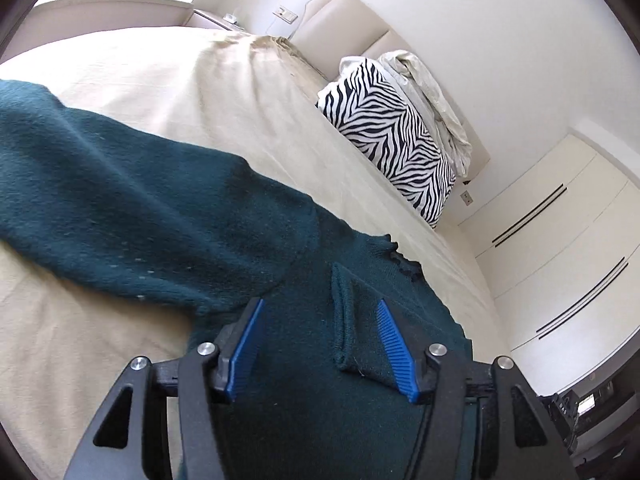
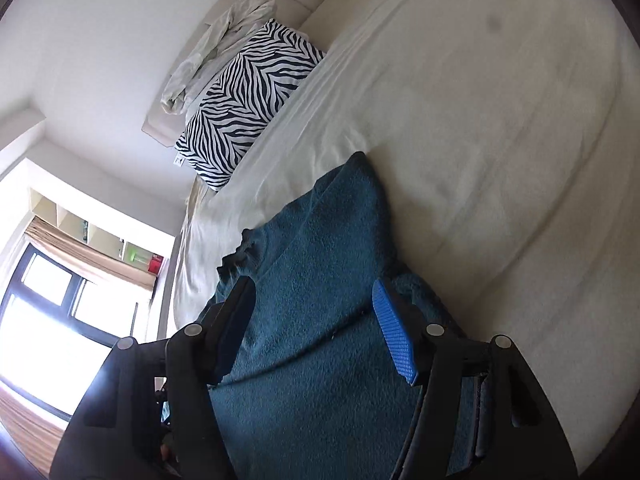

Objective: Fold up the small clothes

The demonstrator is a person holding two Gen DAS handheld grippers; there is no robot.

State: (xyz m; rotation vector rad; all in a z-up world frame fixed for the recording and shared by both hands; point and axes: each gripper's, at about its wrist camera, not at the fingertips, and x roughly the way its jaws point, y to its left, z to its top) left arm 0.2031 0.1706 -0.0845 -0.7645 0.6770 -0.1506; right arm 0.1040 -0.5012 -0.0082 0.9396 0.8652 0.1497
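A dark green sweater (image 1: 132,208) is being spread on the beige bed (image 1: 168,80), one sleeve lying out to the side. The left gripper (image 1: 320,344) is being held over the sweater with its fingers (image 1: 394,344) apart, nothing gripped between them. The right gripper (image 2: 316,332) is also being kept open above the same sweater (image 2: 320,272). A zebra pillow (image 1: 400,136) is being seen near the headboard (image 1: 344,16).
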